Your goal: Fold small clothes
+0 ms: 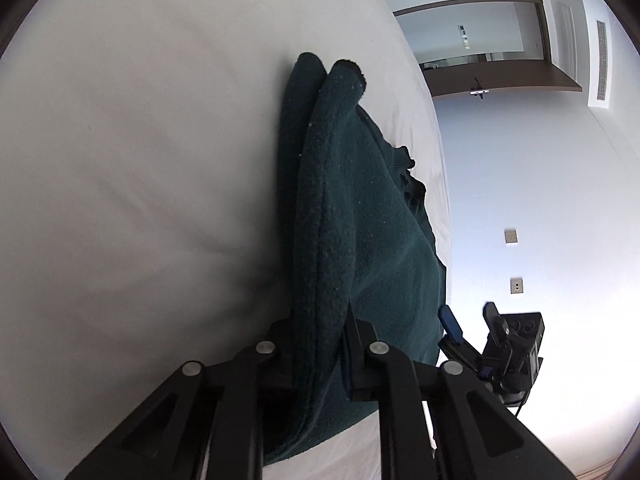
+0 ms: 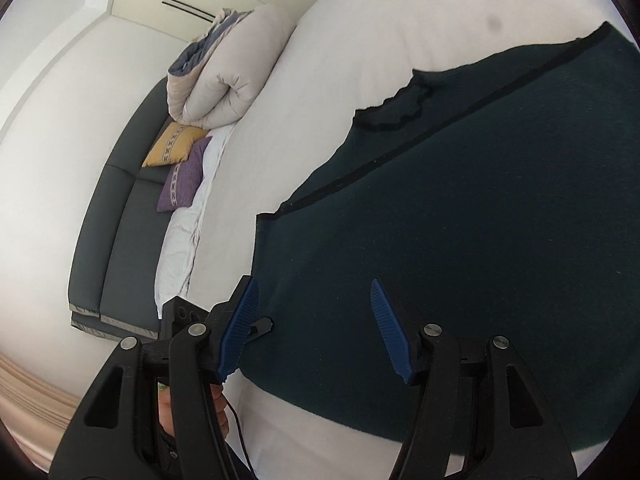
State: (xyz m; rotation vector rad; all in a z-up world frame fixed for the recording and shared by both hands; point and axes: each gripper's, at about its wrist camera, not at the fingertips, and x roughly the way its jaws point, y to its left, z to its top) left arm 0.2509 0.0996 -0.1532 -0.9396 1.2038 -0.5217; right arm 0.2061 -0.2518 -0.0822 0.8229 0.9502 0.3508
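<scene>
Your left gripper [image 1: 316, 344] pinches a thick fold of the dark green sweater [image 2: 460, 240], which lies on the white bed [image 2: 320, 92]. Your right gripper [image 2: 316, 332] hangs wide apart over the sweater, holding nothing.

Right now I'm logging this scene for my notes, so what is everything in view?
sweater: one, dark green, flat on the bed, one edge gathered up in the left gripper
bed: one, white cover, under the sweater
duvet: one, cream and grey, rolled up at the head of the bed
cushions: two, one yellow, one purple, against the headboard
headboard: one, dark grey, padded
wall sockets: two, beige, on the pale wall
left gripper: black, shut on the sweater's edge
right gripper: black with blue pads, open over the sweater
hand: one, behind the right gripper
</scene>
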